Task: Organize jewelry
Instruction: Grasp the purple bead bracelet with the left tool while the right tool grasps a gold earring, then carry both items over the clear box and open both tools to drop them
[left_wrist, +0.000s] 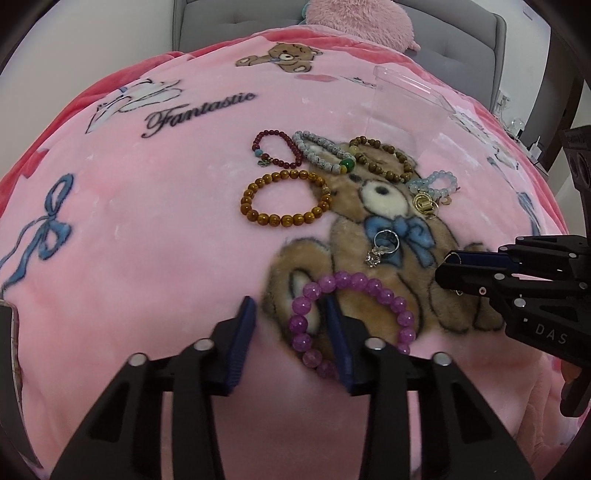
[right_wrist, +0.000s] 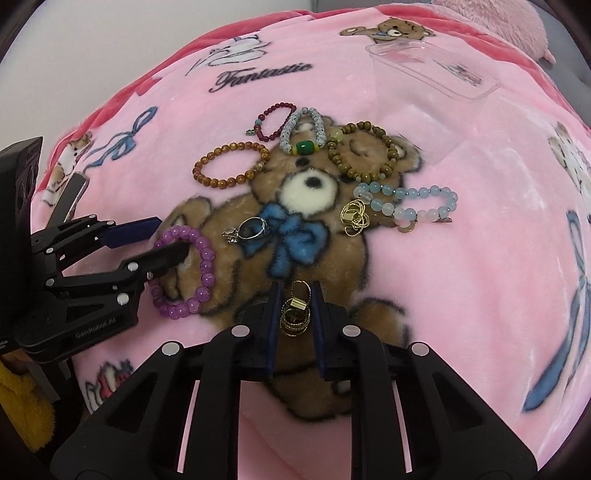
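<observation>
Low in the frame, the left tool (left_wrist: 290, 326) straddles one side of the light, slippery purple bracelet (left_wrist: 351, 317), while the right tool (right_wrist: 295, 314) pinches stiff, small gold rings (right_wrist: 294, 314).

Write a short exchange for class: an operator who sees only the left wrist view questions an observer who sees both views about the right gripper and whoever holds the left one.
Operator: From the side I can't see between the right gripper's fingers. Is anything there?
Observer: Yes. The right gripper has a stack of gold rings between its fingers, and both pads seem to touch it.
Operator: Is there any sign of the person behind the left gripper?
Observer: Only a yellow fuzzy sleeve, low beside the left gripper.
</observation>
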